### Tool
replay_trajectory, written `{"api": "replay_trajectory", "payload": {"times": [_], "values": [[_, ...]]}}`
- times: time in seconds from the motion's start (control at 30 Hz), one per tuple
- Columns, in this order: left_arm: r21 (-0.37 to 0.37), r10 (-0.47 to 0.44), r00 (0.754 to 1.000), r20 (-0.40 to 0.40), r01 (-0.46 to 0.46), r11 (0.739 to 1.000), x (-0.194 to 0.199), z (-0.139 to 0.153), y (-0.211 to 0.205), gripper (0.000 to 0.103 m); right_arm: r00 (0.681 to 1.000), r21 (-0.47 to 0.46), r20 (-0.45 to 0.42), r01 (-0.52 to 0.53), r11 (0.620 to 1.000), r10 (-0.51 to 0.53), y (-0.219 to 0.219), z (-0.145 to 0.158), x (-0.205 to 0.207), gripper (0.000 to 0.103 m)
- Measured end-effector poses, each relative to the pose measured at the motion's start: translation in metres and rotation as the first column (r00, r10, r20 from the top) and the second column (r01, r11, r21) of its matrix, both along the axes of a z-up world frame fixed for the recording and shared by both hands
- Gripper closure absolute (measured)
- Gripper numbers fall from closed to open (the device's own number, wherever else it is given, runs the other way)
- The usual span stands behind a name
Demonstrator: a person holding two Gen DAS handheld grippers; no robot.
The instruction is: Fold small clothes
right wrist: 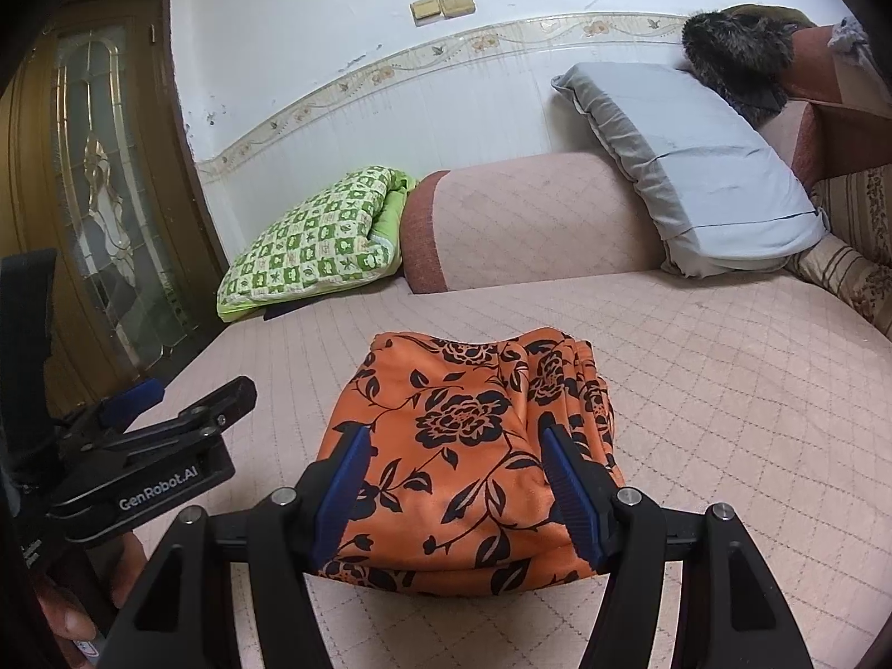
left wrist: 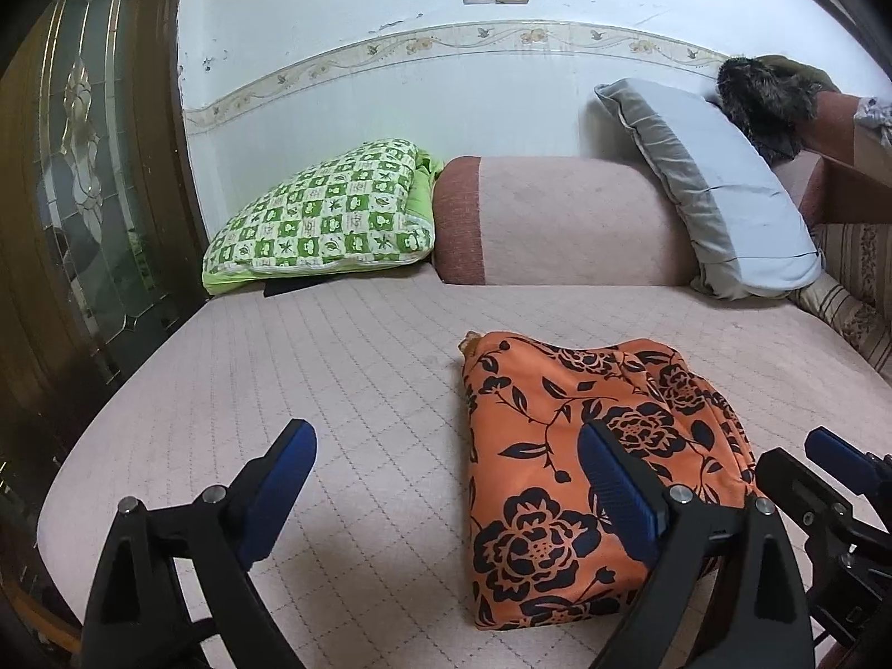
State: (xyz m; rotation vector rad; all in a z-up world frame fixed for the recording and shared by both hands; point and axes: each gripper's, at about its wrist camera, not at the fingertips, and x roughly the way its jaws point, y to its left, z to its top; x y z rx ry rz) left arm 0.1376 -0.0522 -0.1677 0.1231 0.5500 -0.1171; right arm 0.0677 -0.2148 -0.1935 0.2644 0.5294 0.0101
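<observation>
On the pink quilted bed point(left wrist: 345, 368), the fold looks all but finished.

The orange floral garment point(left wrist: 563, 474) lies as a compact, layered rectangle near the front edge of the mattress, nothing trailing loose that I can see. Its long axis runs away from the cameras toward the rolled pink bolster point(left wrist: 563, 223), the stacked fold edges bunched along its right side in the right wrist view. The left tongs point(left wrist: 449, 479) stand spread wide and empty, one pad over bare quilt, the other hanging over the garment's left part. The right tongs point(right wrist: 454, 488) straddle the bundle's near end, parted, holding nothing; whether their pads brush the cloth I cannot tell. My read: what's left is at most a final smoothing or carrying the bundle aside. The green checked pillow point(left wrist: 329, 212) and grey pillow point(left wrist: 719, 195) sit well clear at the back.
</observation>
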Motion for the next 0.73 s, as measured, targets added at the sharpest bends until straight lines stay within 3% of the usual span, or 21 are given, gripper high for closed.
{"api": "replay_trajectory", "payload": {"times": [0.63, 0.73], "values": [[-0.045, -0.016, 1.000, -0.011, 0.016, 0.999, 0.008, 0.002, 0.002, 0.008, 1.000, 0.000, -0.018, -0.006, 1.000, 0.006, -0.002, -0.004, 0.016, 0.036], [-0.021, -0.005, 1.000, 0.011, 0.005, 1.000, 0.007, 0.001, -0.003, 0.008, 1.000, 0.006, -0.023, -0.007, 1.000, 0.007, -0.004, -0.005, 0.020, 0.036]]}}
